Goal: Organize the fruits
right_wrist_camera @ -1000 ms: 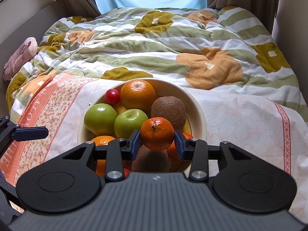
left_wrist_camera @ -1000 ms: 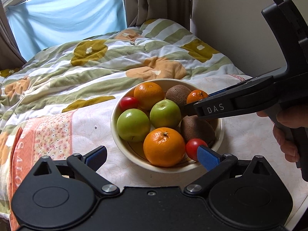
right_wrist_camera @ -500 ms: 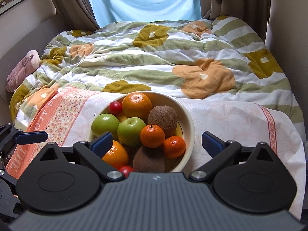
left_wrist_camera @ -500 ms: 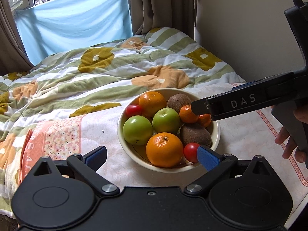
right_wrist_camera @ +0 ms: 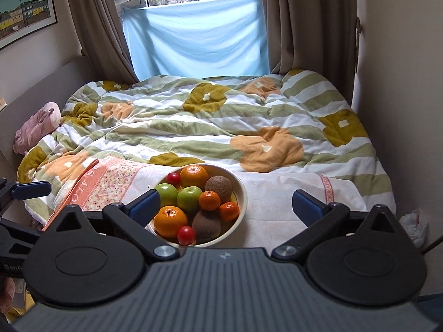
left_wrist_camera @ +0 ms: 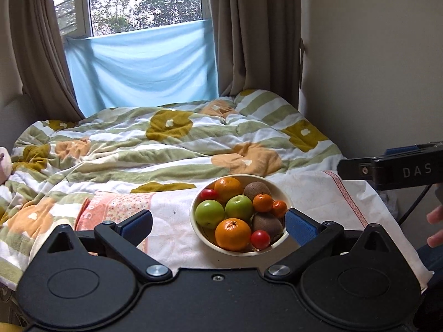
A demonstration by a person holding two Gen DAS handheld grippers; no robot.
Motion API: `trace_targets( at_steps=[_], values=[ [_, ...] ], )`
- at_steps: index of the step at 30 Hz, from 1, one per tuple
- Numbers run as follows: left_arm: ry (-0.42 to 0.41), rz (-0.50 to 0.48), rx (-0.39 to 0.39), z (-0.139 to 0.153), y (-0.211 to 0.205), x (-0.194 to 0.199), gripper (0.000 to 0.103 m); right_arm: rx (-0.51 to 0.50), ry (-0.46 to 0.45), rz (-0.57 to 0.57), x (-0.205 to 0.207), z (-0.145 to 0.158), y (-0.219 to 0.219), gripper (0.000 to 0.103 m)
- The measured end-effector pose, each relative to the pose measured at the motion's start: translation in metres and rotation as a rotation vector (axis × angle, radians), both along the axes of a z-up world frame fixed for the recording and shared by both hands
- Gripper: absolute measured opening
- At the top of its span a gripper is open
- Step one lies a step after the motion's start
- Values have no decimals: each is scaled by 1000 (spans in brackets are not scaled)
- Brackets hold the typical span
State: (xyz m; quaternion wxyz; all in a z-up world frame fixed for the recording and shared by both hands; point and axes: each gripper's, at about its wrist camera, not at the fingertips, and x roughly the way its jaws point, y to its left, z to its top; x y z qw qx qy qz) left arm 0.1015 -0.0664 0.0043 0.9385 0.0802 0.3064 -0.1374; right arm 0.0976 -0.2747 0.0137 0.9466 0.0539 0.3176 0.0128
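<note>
A cream bowl (left_wrist_camera: 286, 198) (right_wrist_camera: 243, 191) sits on a white floral cloth (left_wrist_camera: 318, 193) near the bed's front edge. It holds oranges, two green apples, kiwis, small mandarins (right_wrist_camera: 209, 200) and red tomatoes. My left gripper (left_wrist_camera: 218, 222) is open, raised and drawn back, with nothing between its blue pads. My right gripper (right_wrist_camera: 225, 203) is wide open and holds nothing; the bowl shows past its left finger. In the left wrist view the right gripper's finger (left_wrist_camera: 387, 170) juts in from the right edge, well clear of the bowl.
A striped, flowered duvet (right_wrist_camera: 221, 119) covers the bed behind the bowl. A pink soft toy (right_wrist_camera: 36, 127) lies at the left. Curtains and a window with a blue sheet (right_wrist_camera: 196, 38) stand at the back; a wall runs along the right. A person's fingers (left_wrist_camera: 436, 227) show at the right edge.
My right gripper let go of a small mandarin, which now rests in the bowl, and its jaws spread wide. Both grippers rose and pulled back, so the bowl looks smaller.
</note>
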Motion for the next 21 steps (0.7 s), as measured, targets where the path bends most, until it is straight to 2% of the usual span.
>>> trace_targets(
  at_steps=[4,8,11,16,21],
  values=[
    [-2,74,-22,14,12,-26,103,-32,5,-27,-39,11,-1,103],
    [-18,110,-37,21,21,-54,103,-81,15,-41,-77,14,6,103],
    [-36,127,-26,24,22,-74,103,-77,31,-58,-99,12,8,103],
    [-48,141,13,21,23,-100,103,-74,69,-79,-123,2,11,103],
    [-28,157,-5,17,29,-112,103,-59,103,-89,-136,-6,13,103]
  ],
)
